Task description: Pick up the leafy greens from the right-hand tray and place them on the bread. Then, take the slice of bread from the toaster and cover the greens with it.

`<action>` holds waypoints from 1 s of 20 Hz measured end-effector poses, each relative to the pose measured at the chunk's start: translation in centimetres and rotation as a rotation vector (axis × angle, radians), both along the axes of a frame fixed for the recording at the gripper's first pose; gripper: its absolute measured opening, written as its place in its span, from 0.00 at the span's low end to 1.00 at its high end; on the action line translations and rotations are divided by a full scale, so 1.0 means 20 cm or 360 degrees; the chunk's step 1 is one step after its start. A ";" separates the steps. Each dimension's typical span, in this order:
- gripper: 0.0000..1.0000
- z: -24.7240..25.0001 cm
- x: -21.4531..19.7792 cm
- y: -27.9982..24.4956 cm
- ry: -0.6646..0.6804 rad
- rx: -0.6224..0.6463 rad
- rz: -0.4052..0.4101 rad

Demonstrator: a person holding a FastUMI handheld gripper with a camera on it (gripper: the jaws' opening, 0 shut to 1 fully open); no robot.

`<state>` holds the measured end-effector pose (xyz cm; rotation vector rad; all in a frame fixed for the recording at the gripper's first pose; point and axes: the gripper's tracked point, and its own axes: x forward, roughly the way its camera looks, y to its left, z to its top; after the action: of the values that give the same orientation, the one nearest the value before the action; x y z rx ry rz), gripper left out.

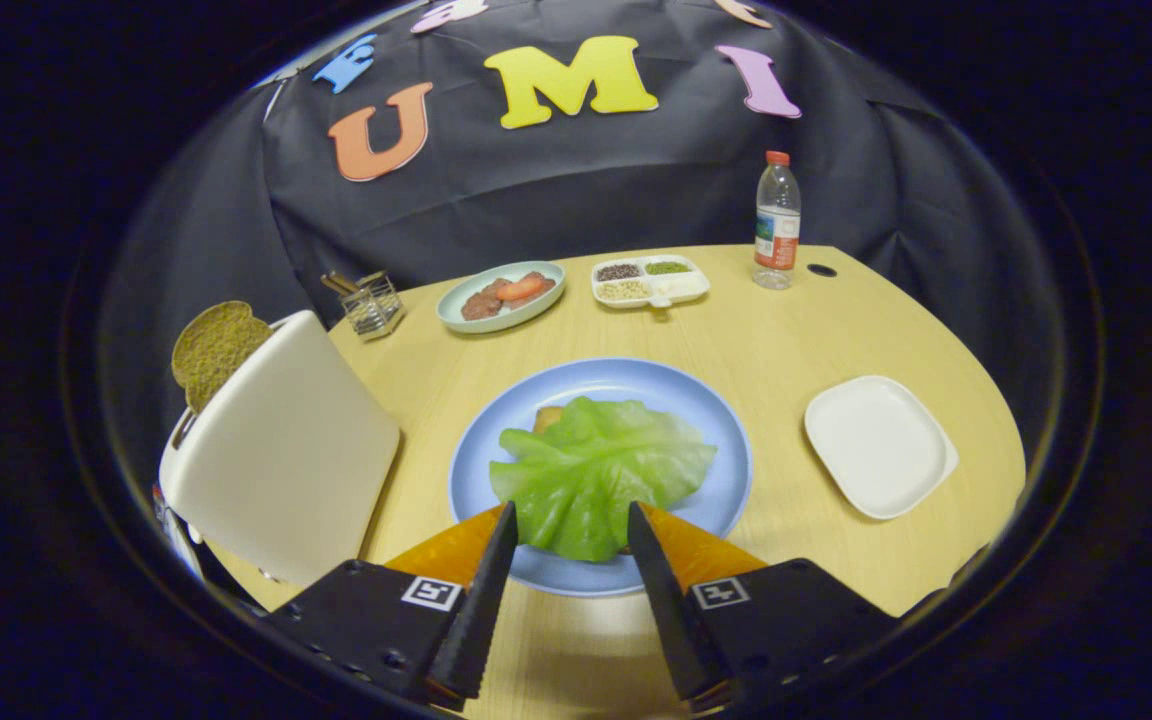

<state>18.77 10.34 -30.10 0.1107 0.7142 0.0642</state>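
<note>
Greens [596, 470] done, so gripper [570, 530], wide open & empty, needs the toaster [281, 450] bread [211, 350], up-left in frame.

The wooden table [776, 340] carried a blue plate [711, 410] centrally, toaster [281, 460] left, white tray [879, 445] right, bottle [777, 222] far right.

gripper [570, 520] | 2 black serrated fingers [484, 590] | orange backing plates | black blocks with white square markers, small screws
</note>
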 end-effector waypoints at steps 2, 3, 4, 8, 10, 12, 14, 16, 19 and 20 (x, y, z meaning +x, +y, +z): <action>0.87 0.07 -0.03 -0.01 -0.0049 -0.0014 0.0007; 0.92 0.11 -0.05 -0.01 -0.0077 -0.0020 0.0014; 0.98 0.15 -0.07 0.00 -0.0108 -0.0022 0.0024; 0.97 0.33 -0.15 0.07 -0.0217 -0.0022 0.0079; 0.97 0.41 -0.18 0.13 -0.0235 -0.0019 0.0101; 0.97 0.49 -0.20 0.22 -0.0258 -0.0013 0.0144; 0.96 0.58 -0.22 0.28 -0.0287 -0.0046 0.0160; 0.96 0.65 -0.23 0.36 -0.0321 -0.0045 0.0168; 0.97 0.72 -0.25 0.49 -0.0337 -0.0001 0.0182; 0.97 0.75 -0.24 0.54 -0.0349 0.0016 0.0186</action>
<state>13.90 21.10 -15.12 0.0698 0.5007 0.1890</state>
